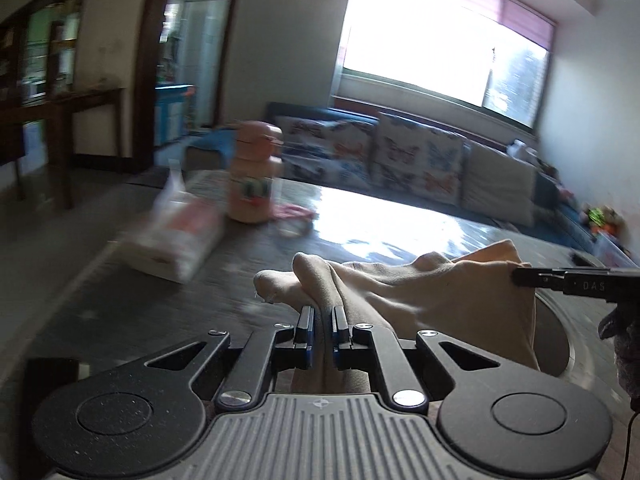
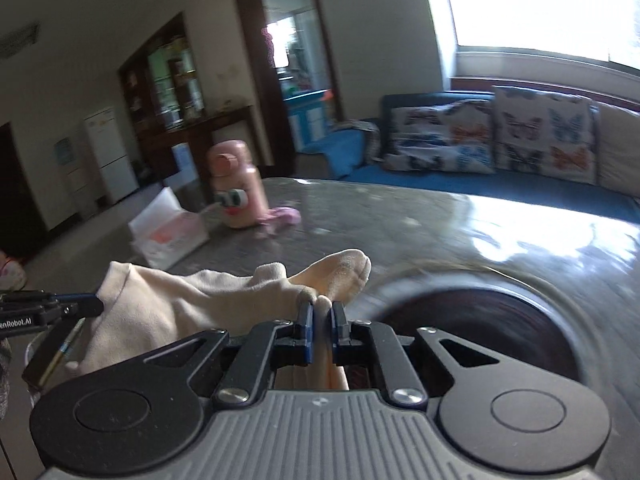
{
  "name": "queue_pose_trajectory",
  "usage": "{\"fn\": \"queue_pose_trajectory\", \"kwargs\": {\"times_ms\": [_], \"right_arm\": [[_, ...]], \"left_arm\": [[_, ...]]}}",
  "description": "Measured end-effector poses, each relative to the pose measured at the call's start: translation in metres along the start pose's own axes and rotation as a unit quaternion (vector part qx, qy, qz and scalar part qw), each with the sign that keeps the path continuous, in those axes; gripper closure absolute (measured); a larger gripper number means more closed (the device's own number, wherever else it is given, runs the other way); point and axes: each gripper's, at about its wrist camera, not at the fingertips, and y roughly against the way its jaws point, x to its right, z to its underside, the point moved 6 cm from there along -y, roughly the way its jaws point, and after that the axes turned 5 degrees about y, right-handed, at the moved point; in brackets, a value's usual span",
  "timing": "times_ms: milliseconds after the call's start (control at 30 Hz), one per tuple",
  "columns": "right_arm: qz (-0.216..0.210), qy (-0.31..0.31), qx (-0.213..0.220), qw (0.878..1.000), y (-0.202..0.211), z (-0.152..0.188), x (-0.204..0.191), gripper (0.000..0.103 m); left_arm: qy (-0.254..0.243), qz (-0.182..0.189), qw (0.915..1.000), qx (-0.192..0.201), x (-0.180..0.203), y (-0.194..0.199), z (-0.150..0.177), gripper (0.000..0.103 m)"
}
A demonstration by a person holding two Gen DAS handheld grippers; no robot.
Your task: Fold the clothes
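the left gripper point(image 1: 323, 320) and right gripper point(image 2: 322, 314) each pinch the cream cloth point(image 1: 420, 292) up in the air above the table point(image 1: 400, 220), so folding looks barely begun.

Tissue pack point(image 1: 176, 236) motion-blurred in left wrist view, print unreadable. Pink bottle point(image 1: 254, 174) label smeared. Beige garment point(image 1: 420, 296) lower part hidden behind gripper body. Right gripper point(image 1: 520, 276) cut off by frame edge. Small pink item point(image 2: 282, 216) behind bottle too blurred to identify.
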Motion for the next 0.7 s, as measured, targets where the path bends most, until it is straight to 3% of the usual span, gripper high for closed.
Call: {"fn": "queue_pose_trajectory", "kwargs": {"times_ms": [233, 367, 500, 700], "right_arm": [[-0.034, 0.011, 0.003, 0.999, -0.05, -0.023, -0.028, 0.096], [-0.019, 0.003, -0.03, 0.999, -0.082, -0.015, -0.024, 0.095], [-0.007, 0.005, -0.059, 0.998, -0.098, -0.004, -0.019, 0.09], [-0.02, 0.03, -0.057, 0.998, -0.102, -0.005, -0.031, 0.089]], "left_arm": [[0.017, -0.041, 0.999, 0.008, -0.041, -0.002, -0.01, 0.094], [0.024, -0.061, 0.9974, -0.03, -0.057, -0.02, 0.004, 0.089], [0.02, -0.065, 0.9975, -0.021, -0.059, -0.017, 0.001, 0.087], [0.005, -0.052, 0.9985, -0.017, -0.051, -0.026, -0.005, 0.086]]}}
